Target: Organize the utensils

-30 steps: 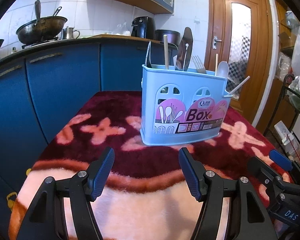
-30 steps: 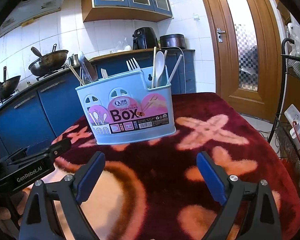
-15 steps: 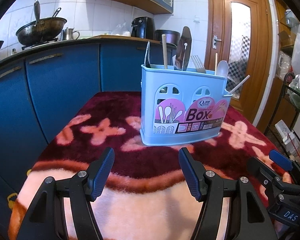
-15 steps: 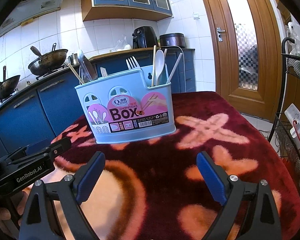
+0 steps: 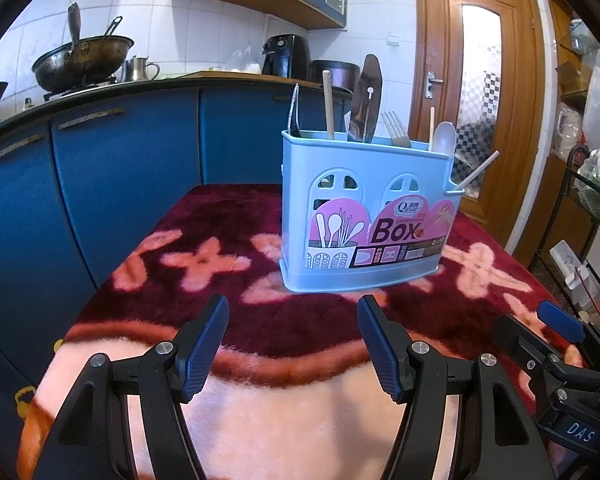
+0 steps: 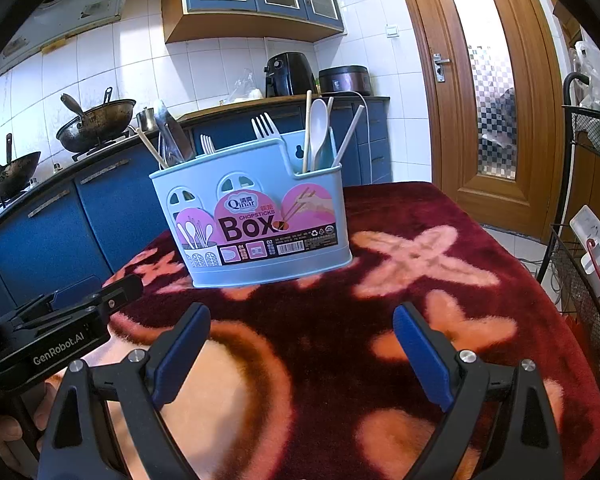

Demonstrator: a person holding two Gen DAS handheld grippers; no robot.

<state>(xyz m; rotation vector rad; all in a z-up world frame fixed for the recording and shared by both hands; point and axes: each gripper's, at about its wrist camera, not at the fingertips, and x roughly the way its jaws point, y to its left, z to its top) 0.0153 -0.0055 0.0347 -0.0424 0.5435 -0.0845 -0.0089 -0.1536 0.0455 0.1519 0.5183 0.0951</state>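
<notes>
A light blue utensil box (image 5: 364, 216) (image 6: 256, 216) with a pink "Box" label stands upright on the red and pink patterned blanket (image 5: 228, 248). It holds forks (image 6: 264, 126), a white spoon (image 6: 320, 124), chopsticks (image 5: 328, 104) and a metal spatula (image 5: 366, 96). My left gripper (image 5: 292, 308) is open, short of the box, with nothing between its fingers. My right gripper (image 6: 300, 316) is open too, in front of the box and empty. Each gripper shows at the edge of the other's view.
Blue kitchen cabinets (image 5: 100, 168) run behind the table, with woks (image 5: 80, 60) on the stove and an air fryer (image 6: 288, 74) on the counter. A wooden door (image 5: 476, 100) is at the back right. A black wire rack (image 6: 580, 264) stands by the table's right edge.
</notes>
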